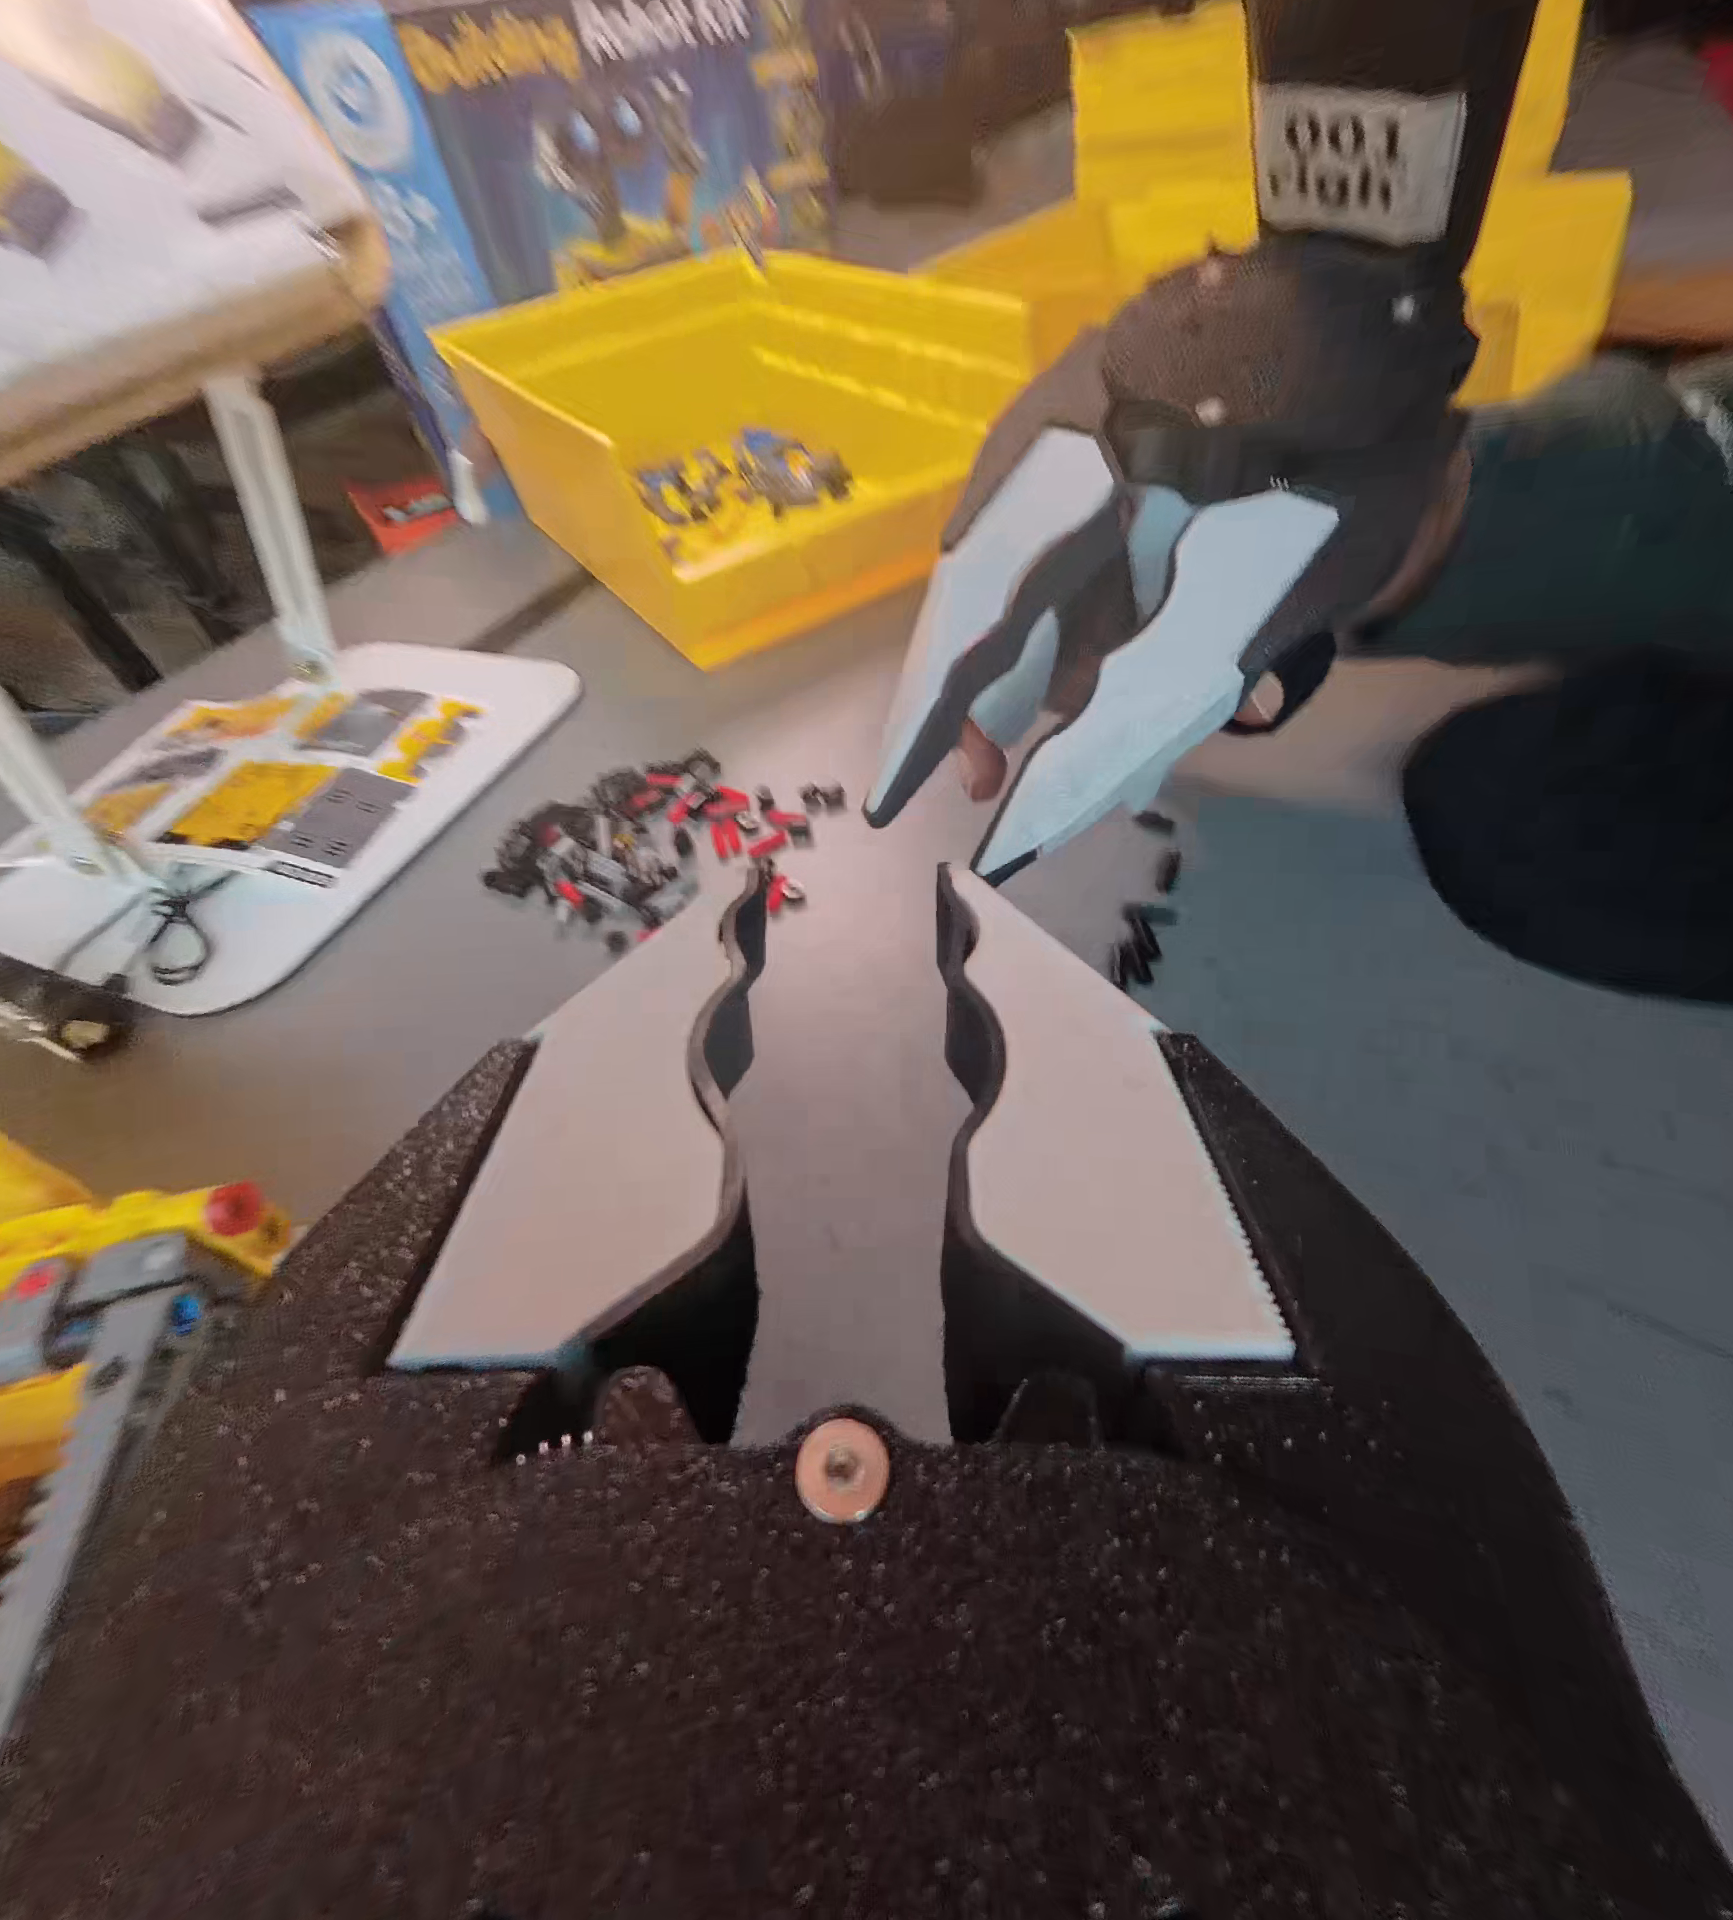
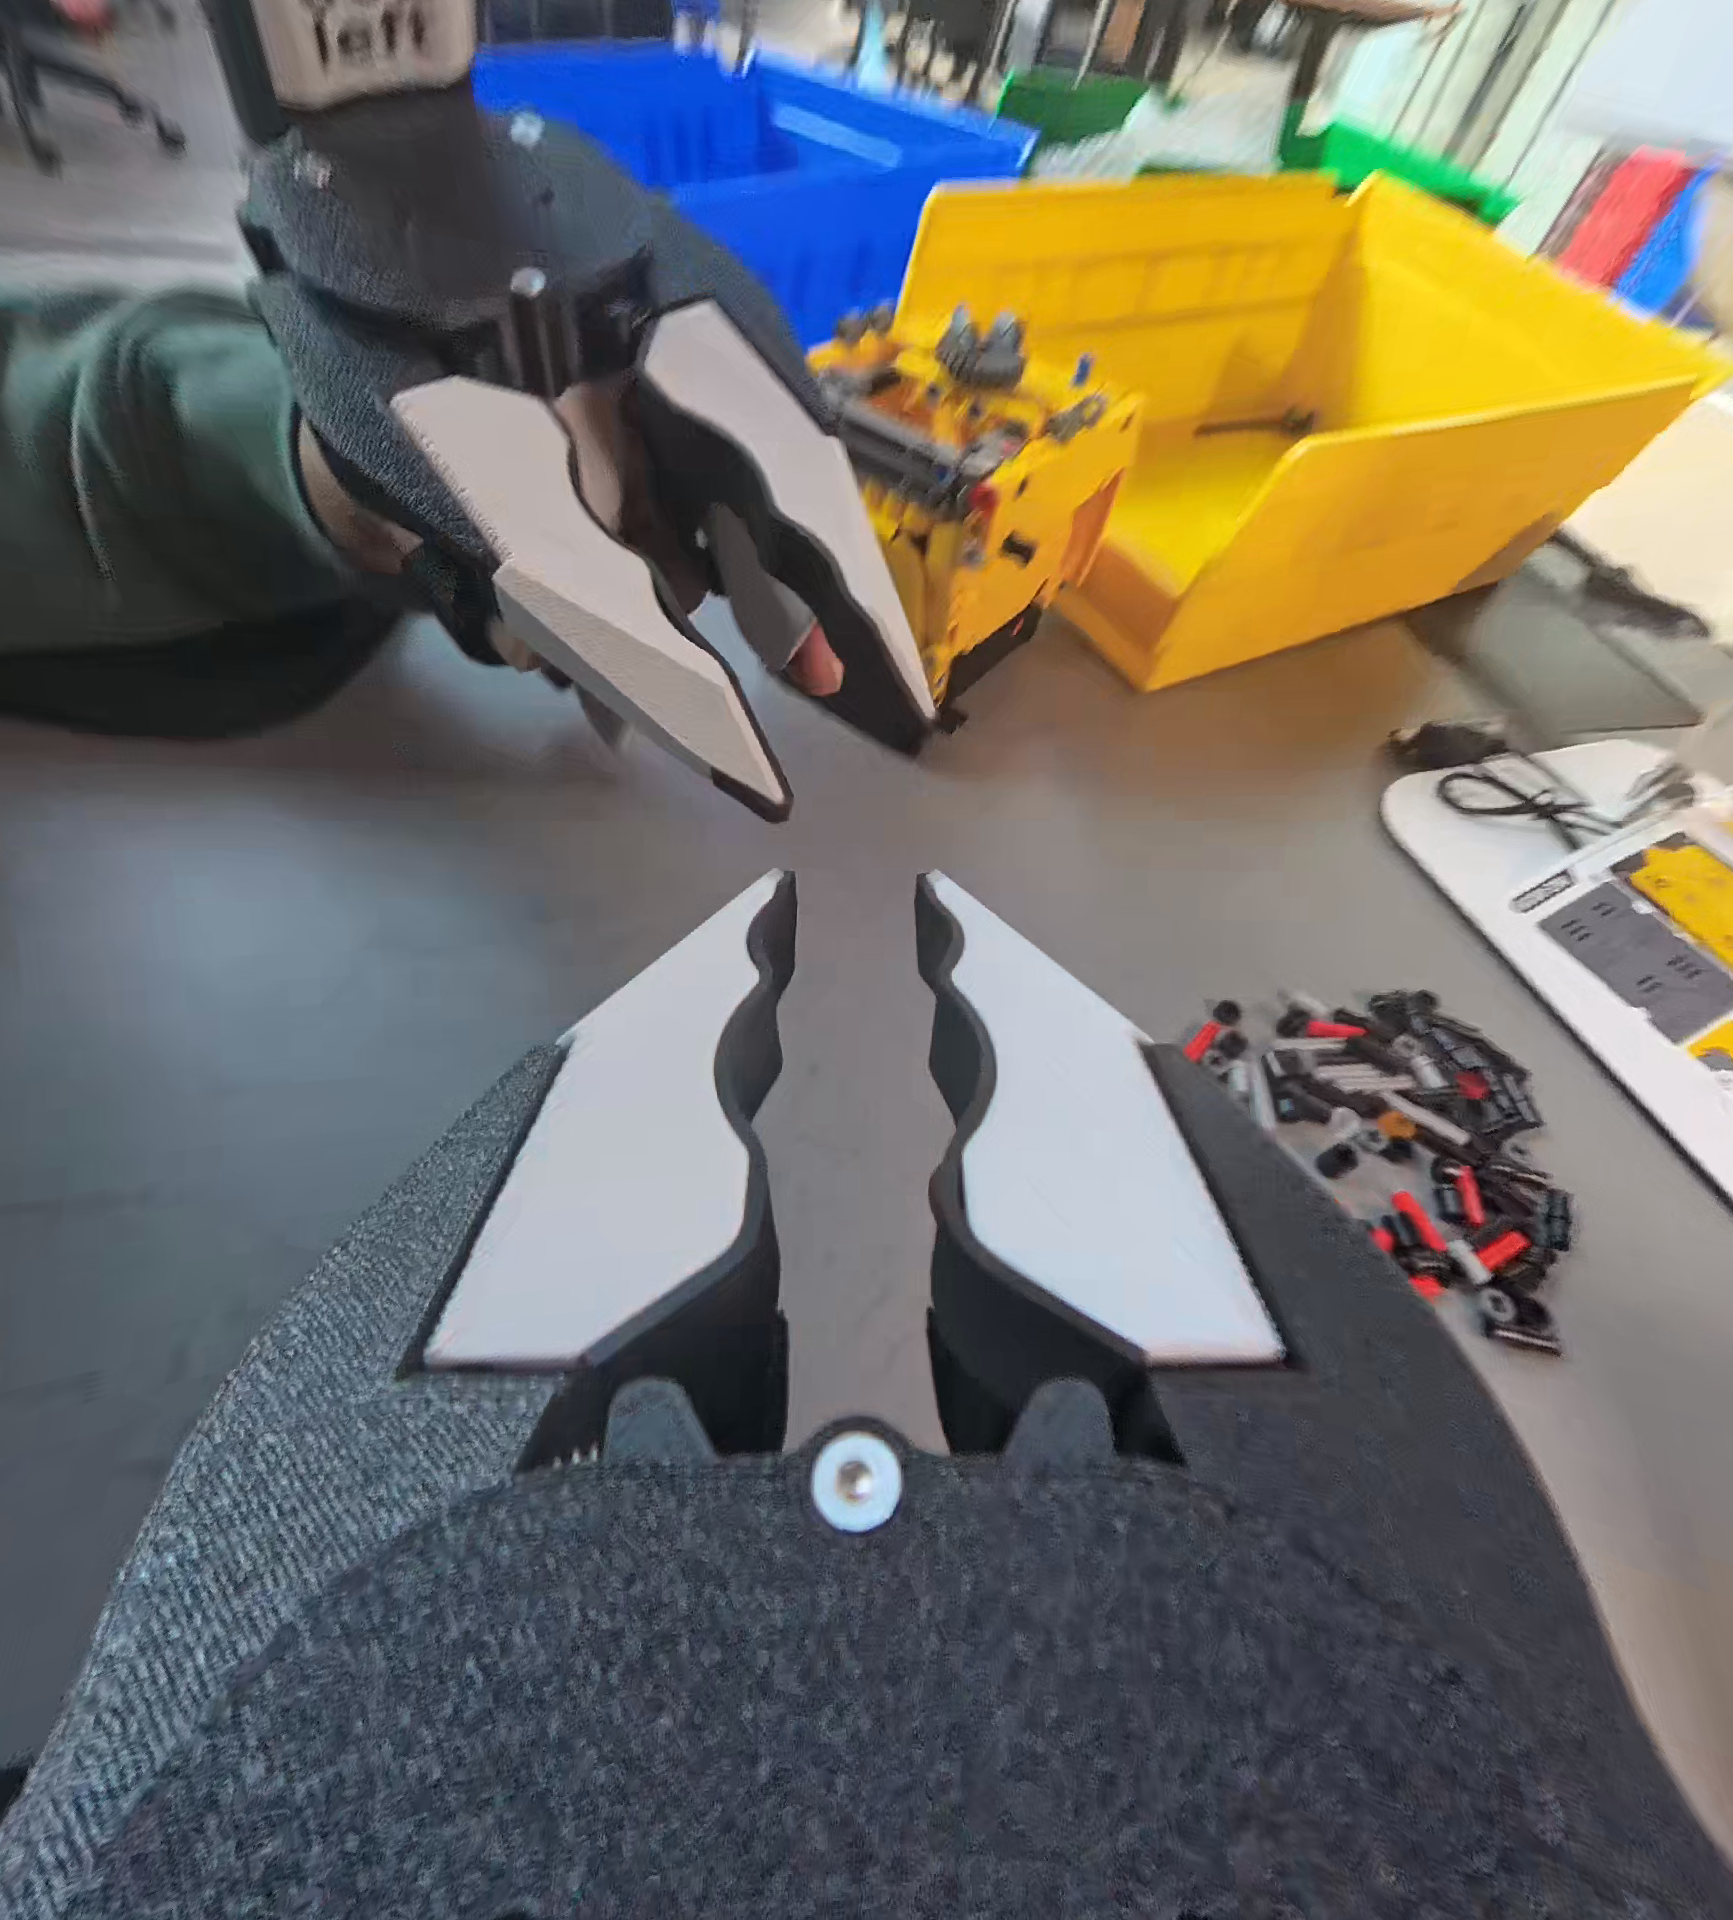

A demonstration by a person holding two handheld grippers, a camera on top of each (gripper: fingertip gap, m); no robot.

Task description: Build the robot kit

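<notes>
My left tongs (image 1: 851,878) are apart and hold nothing. I see bare grey table (image 1: 1464,1195) in the gap between the two tips. My right tongs (image 2: 857,883) are apart too, and empty. The two pairs point at each other, tip close to tip but not touching, low over the table. I think I hold them like this so both are ready over the same bare spot.

In the left view my other tongs (image 1: 929,847) come in from the far right, and a hand in a dark glove (image 1: 1288,416) holds them.

Just beside the tips lies a small pile of black, grey and red building bits (image 1: 654,842). In the right view the same pile (image 2: 1402,1153) is near, on the right. The bits lie loose and spread out, maybe so each one is easy to pick.

Past the pile is a white board with picture pages (image 1: 249,800) on it, lying open so I can look at them. A black cord (image 1: 178,935) sits on the board.

Farther off stands a yellow bin (image 1: 737,416) with some small parts in it. In the right view a half-built yellow toy machine (image 2: 966,488) stands beside another yellow bin (image 2: 1361,416), with a blue bin (image 2: 789,156) behind. Far in the left view, toy boxes (image 1: 581,135) stand on end.
</notes>
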